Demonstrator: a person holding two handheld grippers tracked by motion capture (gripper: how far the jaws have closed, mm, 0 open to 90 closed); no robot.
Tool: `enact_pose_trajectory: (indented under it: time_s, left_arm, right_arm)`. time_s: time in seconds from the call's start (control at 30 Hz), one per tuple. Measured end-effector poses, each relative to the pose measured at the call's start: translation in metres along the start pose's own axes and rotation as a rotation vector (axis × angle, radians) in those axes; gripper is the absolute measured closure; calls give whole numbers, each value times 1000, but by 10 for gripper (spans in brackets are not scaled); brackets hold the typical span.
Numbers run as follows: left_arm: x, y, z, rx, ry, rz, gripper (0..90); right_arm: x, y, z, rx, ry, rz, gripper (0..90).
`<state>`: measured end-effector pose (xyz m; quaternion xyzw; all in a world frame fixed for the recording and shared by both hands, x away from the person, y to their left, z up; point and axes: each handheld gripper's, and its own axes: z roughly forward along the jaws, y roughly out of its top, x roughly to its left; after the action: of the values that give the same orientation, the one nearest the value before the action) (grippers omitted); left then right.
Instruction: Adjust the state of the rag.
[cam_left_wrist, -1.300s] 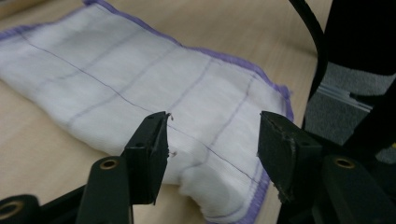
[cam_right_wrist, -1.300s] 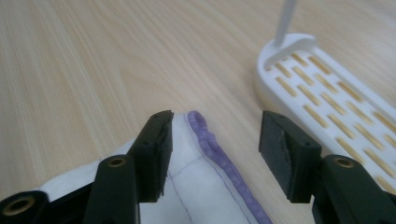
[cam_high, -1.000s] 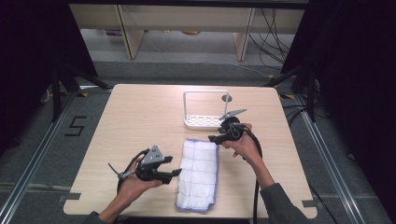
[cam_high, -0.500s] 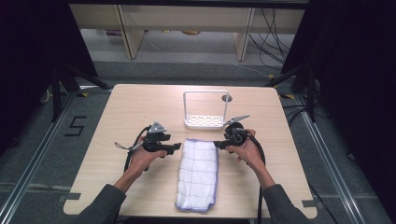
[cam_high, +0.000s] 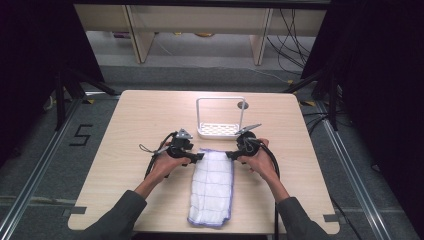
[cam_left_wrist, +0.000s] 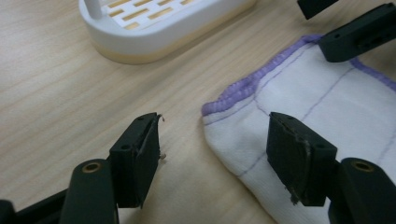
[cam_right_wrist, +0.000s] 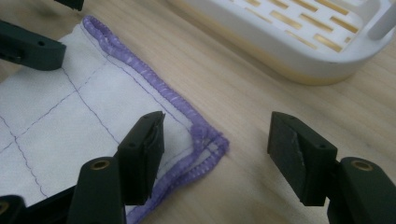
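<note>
i hold my left gripper (cam_high: 199, 156) at the far left corner of the folded white cloth (cam_high: 212, 186), its jaws spread wide with that purple-edged corner between them in the left gripper view. my right gripper (cam_high: 231, 155) sits at the far right corner, jaws just as wide, the corner of the cloth lying between them on the wooden table (cam_high: 140, 120). the cloth lies flat near the table's near edge, and the white slotted rack (cam_high: 218, 129) stands just beyond it.

Lab: table (cam_high: 145, 115) between black curtains (cam_high: 30, 60), floor marked 5 (cam_high: 80, 135).
</note>
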<state>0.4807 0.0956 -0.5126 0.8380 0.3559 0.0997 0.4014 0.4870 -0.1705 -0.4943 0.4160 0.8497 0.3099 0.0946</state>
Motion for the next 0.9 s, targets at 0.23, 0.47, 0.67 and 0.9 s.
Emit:
enact_pose_trajectory:
  time_s: [0.23, 0.47, 0.67, 0.9]
  left_arm:
    - [-2, 6, 3, -2, -32, 24, 379]
    - [-5, 7, 10, 16, -61, 56, 492]
    - [-6, 7, 11, 18, -81, 79, 608]
    - [-9, 7, 9, 9, -85, 107, 759]
  right_arm:
    - [3, -1, 3, 15, -7, -10, 379]
    - [4, -3, 4, 16, -11, -21, 408]
    - [10, -4, 3, 17, 0, -53, 549]
    - [9, -6, 3, 5, 58, -63, 720]
